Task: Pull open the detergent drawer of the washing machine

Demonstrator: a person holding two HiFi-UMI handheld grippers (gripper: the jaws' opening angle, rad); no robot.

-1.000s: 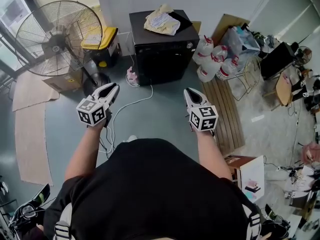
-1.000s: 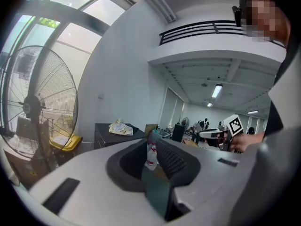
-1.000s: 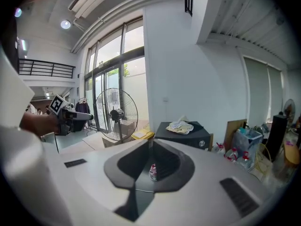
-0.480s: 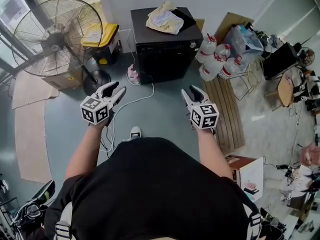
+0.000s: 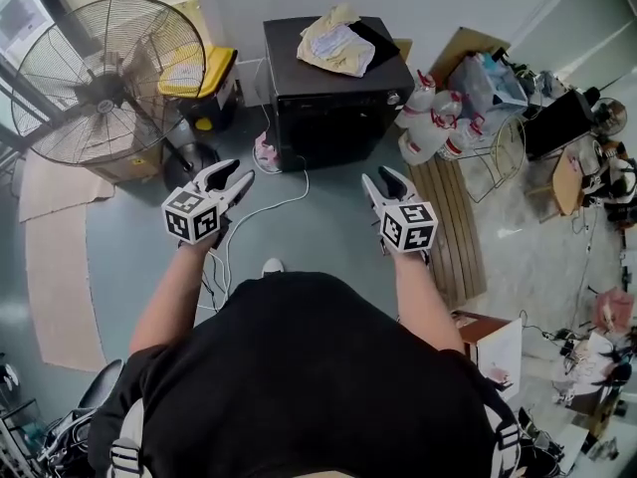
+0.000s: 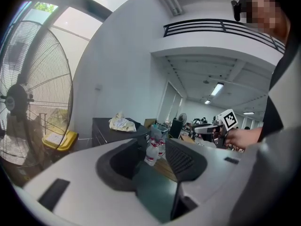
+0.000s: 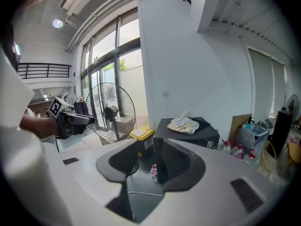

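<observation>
Black, boxy washing machine [image 5: 333,108], far centre, front facing near; crumpled cloth [image 5: 336,43] on top.
Left claw [image 5: 233,174] and right claw [image 5: 381,178]: jaws just opened, released, nothing between.

Detergent drawer indiscernible on washing machine [image 5: 328,118]; cloth [image 5: 336,46] hides part of top.

The room was lit brightly and evenly by daylight from the tall windows [image 7: 106,51] at the far left, which were blown out white. Only soft shadows were cast. Both gripper views were strongly bowed and darkened at the corners.
</observation>
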